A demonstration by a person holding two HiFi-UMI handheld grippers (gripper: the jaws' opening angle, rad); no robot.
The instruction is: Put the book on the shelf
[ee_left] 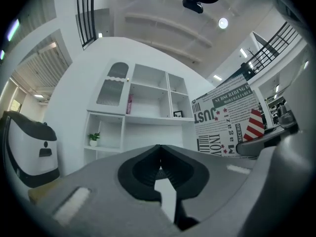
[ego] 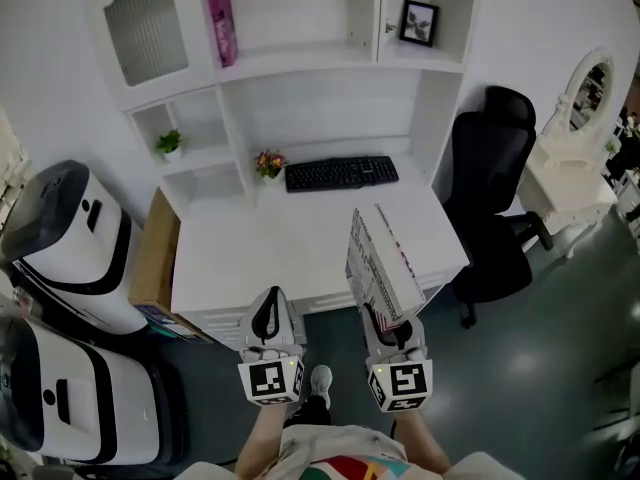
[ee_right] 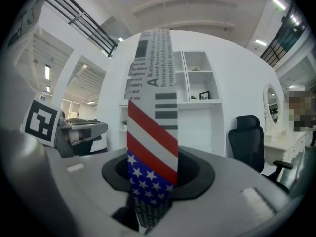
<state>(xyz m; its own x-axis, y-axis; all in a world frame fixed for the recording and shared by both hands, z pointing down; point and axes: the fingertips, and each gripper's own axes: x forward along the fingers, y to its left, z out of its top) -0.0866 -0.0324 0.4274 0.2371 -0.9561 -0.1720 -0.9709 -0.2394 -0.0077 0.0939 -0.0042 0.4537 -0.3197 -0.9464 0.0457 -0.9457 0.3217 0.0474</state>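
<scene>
Right gripper view: the right claw [ee_right: 150, 186] is clenched on the lower end of the book [ee_right: 150, 98]. The book's stars-and-stripes spine stands straight up from between the jaws. A grip at the bottom edge holds the book on end, and I judge that this suits sliding it in upright, the way shelved volumes stand.

Just to the left of that claw, the left claw [ee_left: 159, 164] has its jaws pressed together with nothing between them. It carries no load and looks free to steady the book if needed.

From the head view, the book rises forward and slightly tilted from the right claw. It sits over the near edge of the white surface [ego: 290, 248] and, as far as can be told, does not rest on it.

Ahead of both claws, at the far side of the surface, lies a keyboard [ego: 341, 173]. Further ahead and higher is the shelf [ego: 300, 60], with several open compartments. A pink book [ego: 220, 23] stands on end in one of them, ahead and to the left. An office chair [ego: 490, 198] stands off to the right.

The held book is well apart from the shelf, so the placing is not yet done.
</scene>
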